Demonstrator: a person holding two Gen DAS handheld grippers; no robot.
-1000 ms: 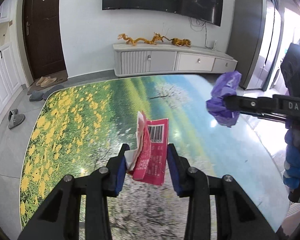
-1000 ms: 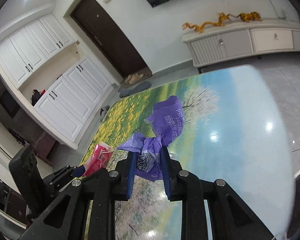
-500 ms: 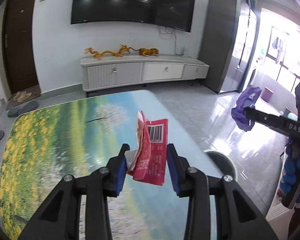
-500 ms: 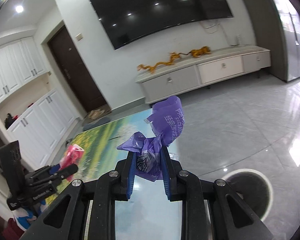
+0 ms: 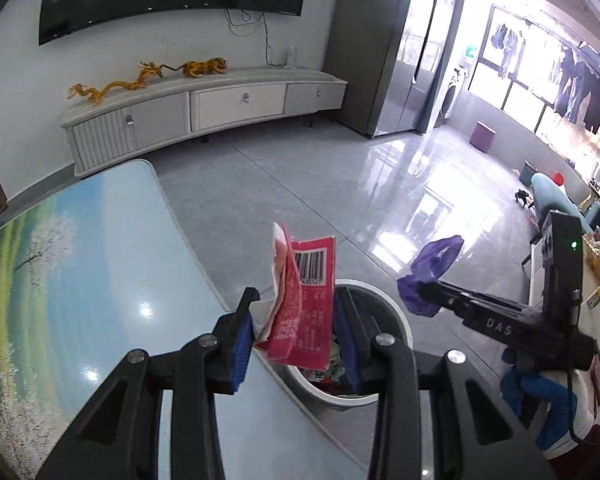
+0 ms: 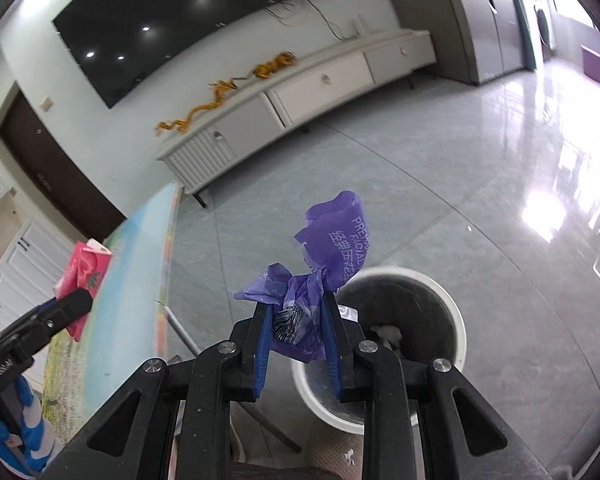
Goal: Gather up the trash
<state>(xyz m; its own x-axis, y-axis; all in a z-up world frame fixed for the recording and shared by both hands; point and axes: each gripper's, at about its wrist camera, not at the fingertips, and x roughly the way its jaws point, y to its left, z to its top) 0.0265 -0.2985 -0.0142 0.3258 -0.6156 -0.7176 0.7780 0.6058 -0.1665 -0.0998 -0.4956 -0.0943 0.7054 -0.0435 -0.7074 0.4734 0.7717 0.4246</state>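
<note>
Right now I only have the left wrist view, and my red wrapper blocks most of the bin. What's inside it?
Observer: The right wrist view looks into the bin: dark inside, with a white crumpled scrap lying in it.
Operator: I see the right tongs only side-on. Is the purple wrapper gripped?
Observer: Yes. Both blue pads press it, one on each side, and its top sticks up past them.
Operator: Does it line up with the bin?
Observer: In that view it overlaps the bin's near left rim, not the centre.
</note>
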